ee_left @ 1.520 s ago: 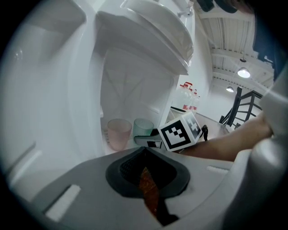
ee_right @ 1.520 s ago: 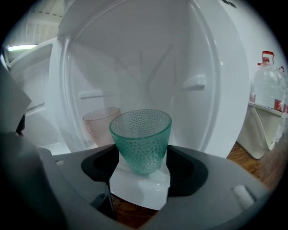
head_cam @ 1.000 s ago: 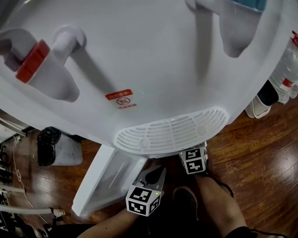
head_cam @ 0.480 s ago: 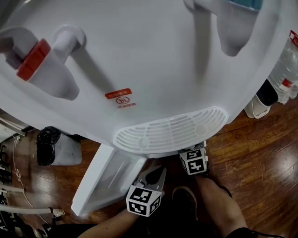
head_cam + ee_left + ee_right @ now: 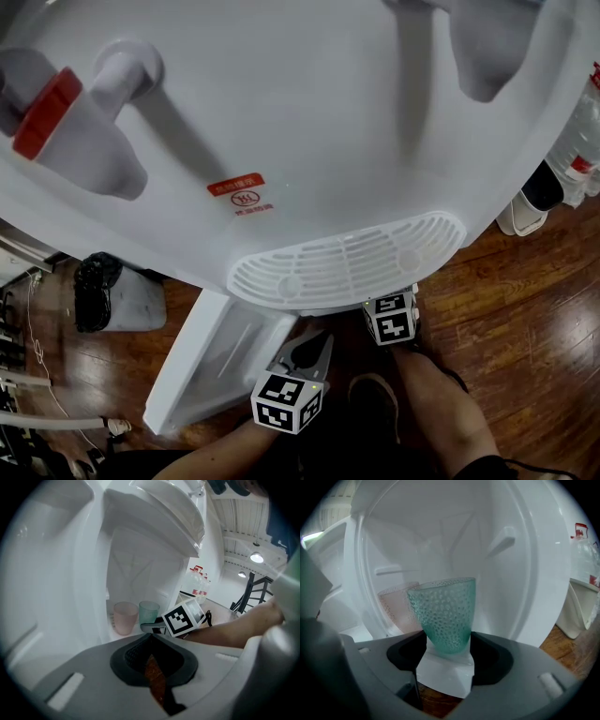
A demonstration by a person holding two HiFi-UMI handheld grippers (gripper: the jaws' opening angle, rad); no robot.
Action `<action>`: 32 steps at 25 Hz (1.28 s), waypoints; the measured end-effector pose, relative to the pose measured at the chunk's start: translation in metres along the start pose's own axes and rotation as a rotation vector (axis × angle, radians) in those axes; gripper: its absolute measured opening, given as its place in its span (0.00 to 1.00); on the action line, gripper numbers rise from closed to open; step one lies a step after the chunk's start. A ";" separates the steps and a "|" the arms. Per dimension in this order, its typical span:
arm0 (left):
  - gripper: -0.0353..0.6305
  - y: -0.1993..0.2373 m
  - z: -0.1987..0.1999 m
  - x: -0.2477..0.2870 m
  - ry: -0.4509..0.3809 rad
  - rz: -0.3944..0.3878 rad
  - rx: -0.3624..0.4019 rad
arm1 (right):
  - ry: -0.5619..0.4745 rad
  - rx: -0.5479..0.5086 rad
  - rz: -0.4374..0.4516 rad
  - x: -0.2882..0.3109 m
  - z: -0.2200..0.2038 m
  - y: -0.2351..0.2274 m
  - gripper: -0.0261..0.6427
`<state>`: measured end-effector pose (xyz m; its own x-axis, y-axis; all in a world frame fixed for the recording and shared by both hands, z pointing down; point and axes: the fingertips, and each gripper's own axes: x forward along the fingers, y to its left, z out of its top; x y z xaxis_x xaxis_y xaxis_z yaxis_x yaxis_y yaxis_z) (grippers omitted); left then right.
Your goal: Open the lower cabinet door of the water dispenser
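The white water dispenser [image 5: 309, 141] fills the head view from above. Its lower cabinet door [image 5: 211, 361] stands swung out at the lower left. Inside the cabinet a green dimpled cup [image 5: 444, 616] stands beside a pink cup [image 5: 396, 606]. My right gripper [image 5: 446, 646] reaches into the cabinet with the green cup's base between its jaws, which are closing; I see no firm press. In the head view only its marker cube [image 5: 391, 319] shows under the drip grille [image 5: 347, 262]. My left gripper [image 5: 309, 345] hovers shut and empty before the opening, facing both cups [image 5: 124, 617].
A red tap [image 5: 42, 112] juts out at the upper left. On the wooden floor [image 5: 525, 319] a black-topped container [image 5: 112, 295] sits left, water bottles [image 5: 577, 150] and a white shoe [image 5: 520, 216] right. The person's foot [image 5: 375, 398] is below the grippers.
The head view has shifted slightly, so the taps sit further up and left. Both grippers stay about where they were below the drip grille.
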<state>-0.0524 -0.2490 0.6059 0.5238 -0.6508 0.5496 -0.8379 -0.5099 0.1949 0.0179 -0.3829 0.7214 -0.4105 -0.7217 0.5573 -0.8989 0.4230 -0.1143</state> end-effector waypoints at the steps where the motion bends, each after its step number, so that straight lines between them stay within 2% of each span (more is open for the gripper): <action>1: 0.05 0.001 0.000 0.000 0.001 0.002 -0.002 | 0.005 0.001 -0.002 0.001 -0.001 0.000 0.47; 24: 0.05 -0.004 0.003 -0.002 -0.007 -0.002 -0.004 | 0.055 0.017 0.007 0.001 -0.010 -0.001 0.49; 29: 0.05 -0.007 0.005 -0.006 -0.016 -0.007 -0.005 | 0.064 0.014 -0.005 0.000 -0.010 -0.002 0.45; 32: 0.05 -0.005 0.001 -0.006 -0.009 -0.004 -0.006 | 0.057 0.019 -0.013 0.003 -0.008 0.000 0.52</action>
<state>-0.0507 -0.2434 0.6007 0.5289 -0.6538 0.5412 -0.8364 -0.5095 0.2019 0.0184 -0.3805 0.7294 -0.3901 -0.6940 0.6051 -0.9070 0.4029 -0.1226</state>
